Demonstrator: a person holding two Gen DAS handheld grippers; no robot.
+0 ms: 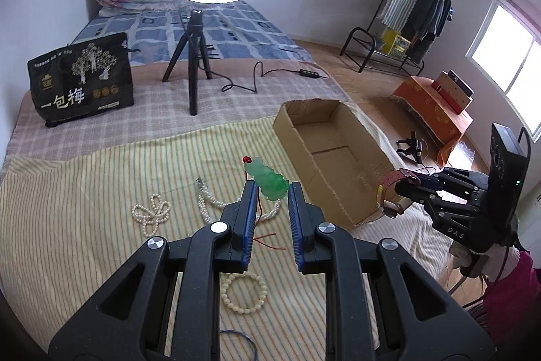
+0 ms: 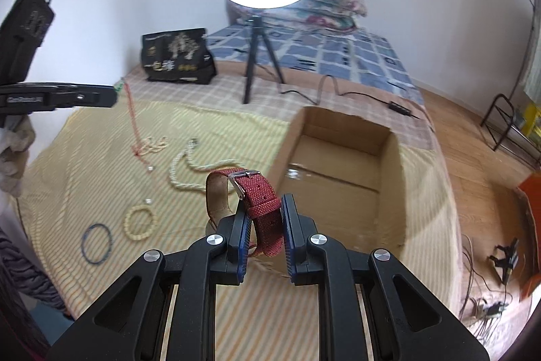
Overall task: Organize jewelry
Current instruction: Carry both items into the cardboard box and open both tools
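My left gripper (image 1: 270, 192) is shut on a green jade pendant (image 1: 268, 180) and holds it above the striped cloth; its red cord (image 2: 132, 124) hangs down. My right gripper (image 2: 265, 208) is shut on a red watch strap (image 2: 260, 202) with a metal buckle, held near the front left corner of the open cardboard box (image 2: 341, 171). The box (image 1: 324, 154) looks empty. On the cloth lie a pearl necklace (image 1: 206, 202), a looped pearl string (image 1: 150, 213), a cream bead bracelet (image 1: 243, 293) and a blue ring (image 2: 96, 242).
A ring light on a tripod (image 1: 192, 56) stands behind the cloth, its cable (image 1: 257, 76) trailing right. A black snack bag (image 1: 81, 80) stands at the back left. The bed edge drops to a wooden floor (image 2: 480, 192) on the right.
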